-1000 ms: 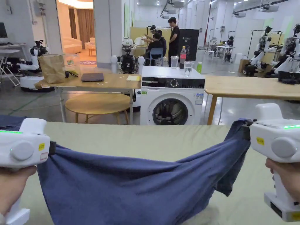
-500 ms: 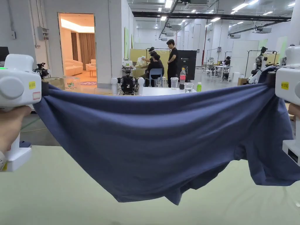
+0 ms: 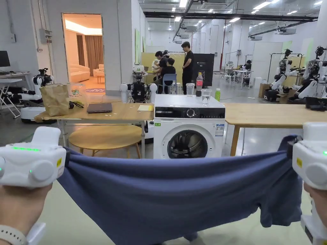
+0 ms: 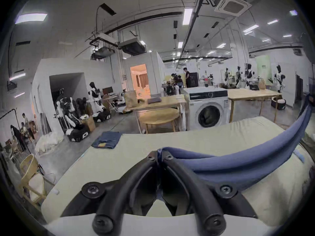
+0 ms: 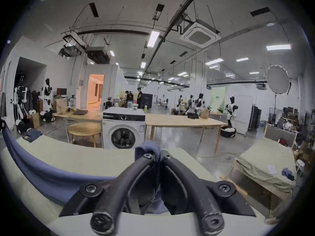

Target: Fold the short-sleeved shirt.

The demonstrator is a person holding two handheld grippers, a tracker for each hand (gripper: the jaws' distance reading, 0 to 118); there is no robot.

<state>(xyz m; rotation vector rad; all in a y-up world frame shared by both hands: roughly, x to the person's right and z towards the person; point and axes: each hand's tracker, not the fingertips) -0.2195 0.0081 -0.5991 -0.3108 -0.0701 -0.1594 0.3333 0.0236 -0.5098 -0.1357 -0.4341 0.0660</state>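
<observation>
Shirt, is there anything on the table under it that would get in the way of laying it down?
Nothing visible. The shirt hangs stretched between the left claw and the right claw, above bare green table. Folded jeans lie at the table's far left corner, away from it.

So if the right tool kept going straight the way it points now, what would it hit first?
Probably the washing machine. The right tool, shut on the blue shirt, points over the green table's far edge toward the machine's front, with open floor between. Depth is unclear.
</observation>
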